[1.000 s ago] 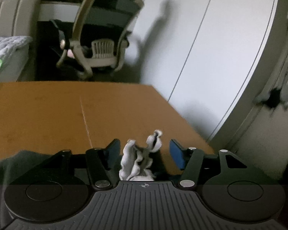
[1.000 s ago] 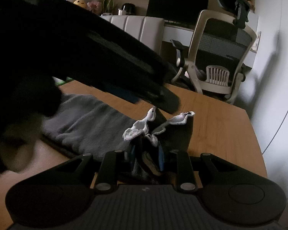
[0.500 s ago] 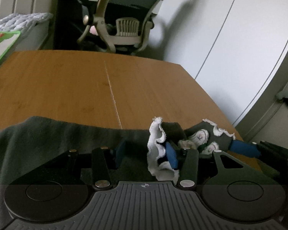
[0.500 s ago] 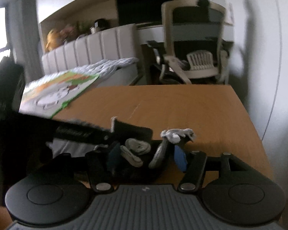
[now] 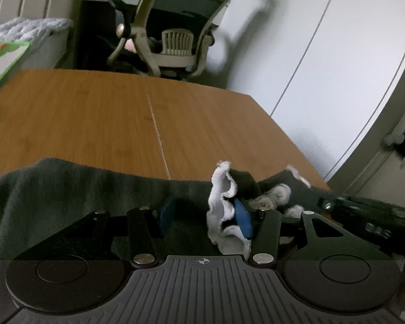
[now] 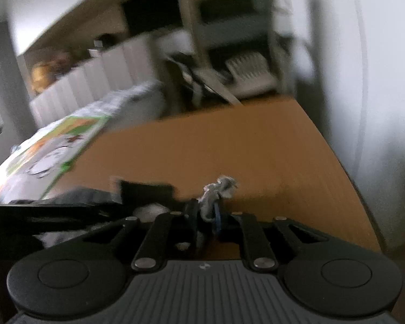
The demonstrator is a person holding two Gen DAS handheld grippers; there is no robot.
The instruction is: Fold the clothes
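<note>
A dark grey garment (image 5: 67, 189) with a white frilled trim (image 5: 221, 189) lies on the wooden table (image 5: 94, 113). My left gripper (image 5: 203, 213) hovers low over it and its jaws are opening. The cloth lies between the blue pads (image 5: 241, 216), with the trim resting against the right one only. The right gripper's black body (image 5: 364, 216) comes in from the right. In the blurred right wrist view, my right gripper (image 6: 208, 213) is shut on a bunch of the white trim (image 6: 218, 186). The garment (image 6: 145, 191) stretches left toward the dark left gripper (image 6: 40, 213).
The table's right edge (image 6: 348, 167) runs close beside the right gripper, with a white wardrobe wall (image 5: 310, 54) beyond. An office chair (image 5: 175, 40) stands behind the table. A green-edged picture book (image 6: 54, 145) lies at the left, next to a bed with a blanket (image 5: 27, 29).
The right gripper's jaws, wide around the trim half a second ago, have closed on it, and its view has rolled. The left gripper sank to the table earlier and has since held still.
</note>
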